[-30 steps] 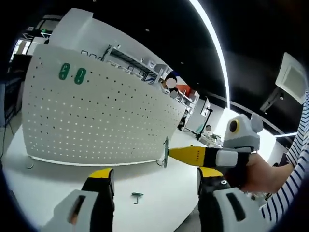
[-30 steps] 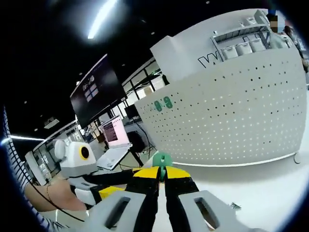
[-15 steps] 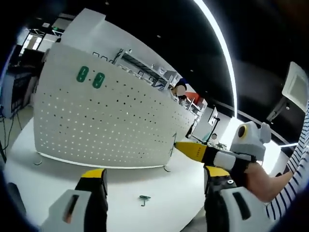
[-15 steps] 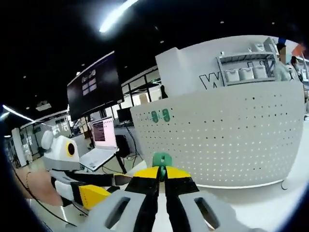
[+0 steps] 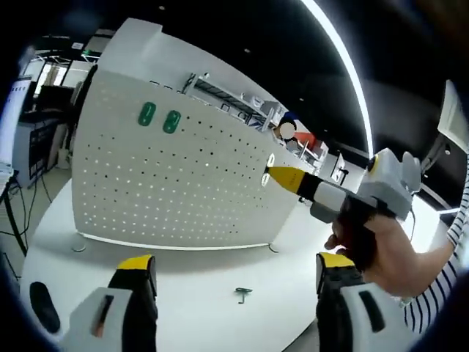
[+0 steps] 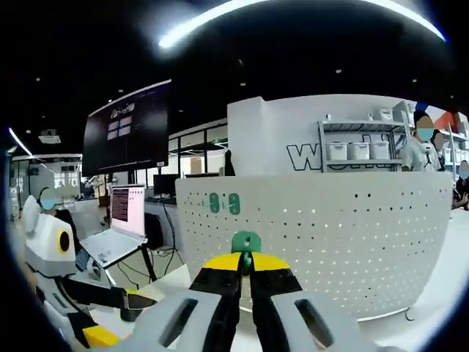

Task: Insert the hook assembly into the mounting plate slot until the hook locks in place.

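The mounting plate is a white perforated pegboard (image 5: 168,191) standing upright on a white table (image 5: 190,286). Two green hooks (image 5: 158,117) sit in its upper left holes. My right gripper (image 6: 246,258) is shut on a green hook piece (image 6: 246,241) and faces the pegboard (image 6: 330,235), where the two green hooks (image 6: 223,203) also show. In the left gripper view the right gripper (image 5: 272,173) reaches in from the right, its yellow tips close to the board's right part; contact cannot be told. My left gripper (image 5: 238,275) stands open above the table with nothing between its jaws.
A small metal hook part (image 5: 243,294) lies on the table in front of the board. A dark oval object (image 5: 40,308) rests near the table's left edge. A laptop (image 6: 121,227) and a dark screen (image 6: 124,125) stand beyond the left gripper (image 6: 51,249).
The right gripper has risen from near the board's lower right corner to its upper right part, with the green hook still held. Both cameras have shifted; the left jaws stay open.
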